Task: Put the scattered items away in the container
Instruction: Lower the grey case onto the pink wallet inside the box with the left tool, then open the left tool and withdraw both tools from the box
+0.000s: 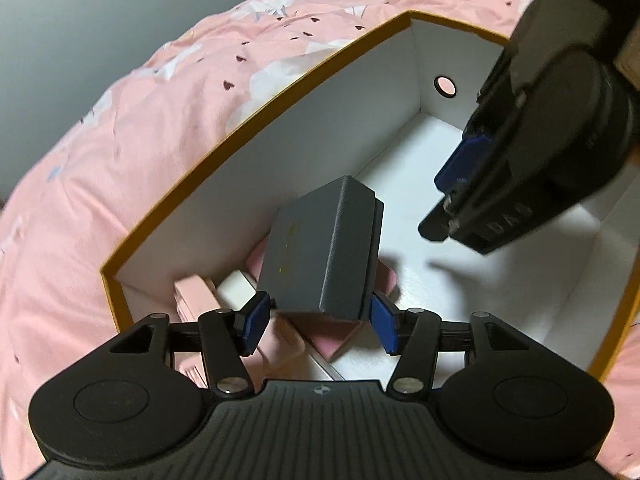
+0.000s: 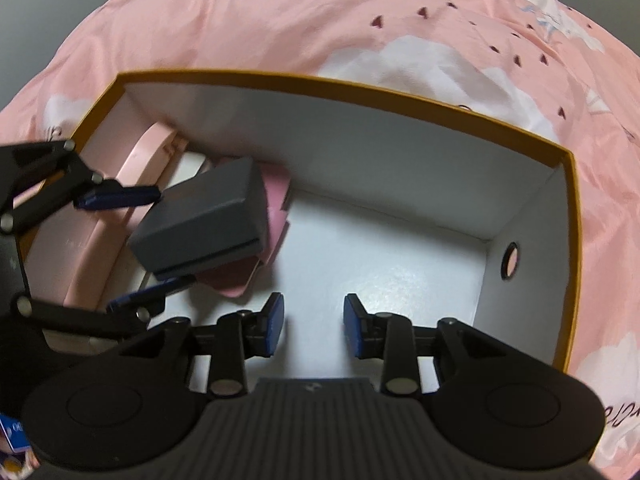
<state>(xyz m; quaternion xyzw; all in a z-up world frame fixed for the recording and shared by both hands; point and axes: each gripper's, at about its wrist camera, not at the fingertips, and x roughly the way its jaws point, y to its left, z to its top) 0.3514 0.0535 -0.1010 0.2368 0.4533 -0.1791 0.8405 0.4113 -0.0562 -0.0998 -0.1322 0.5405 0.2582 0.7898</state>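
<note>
Pink bedspread (image 2: pixel 280 20) under orange-rimmed box (image 2: pixel 360 88). Your left gripper (image 1: pixel 316 320), jaws apart, straddles grey case (image 1: pixel 320 248) at box's left end; rigid, light, take by flat sides. Right gripper (image 2: pixel 314 320) open, empty.

The bedspread (image 2: pixel 280 20) is salmon pink, printed with white cloud shapes and small dark maroon hearts. The container (image 2: pixel 400 152) has plain white inner walls and floor, a mustard-orange rim, and a round hole (image 2: pixel 510 260) ringed in black that shows pink through it. Inside it, the small box (image 2: pixel 200 220) is charcoal grey with a darker band along its lid seam. The items under it (image 2: pixel 240 276) are pale and rose pink. Both the left claw (image 1: pixel 316 326) and the right claw (image 2: pixel 314 326) are matte black with deep blue pads (image 2: pixel 276 320).
</note>
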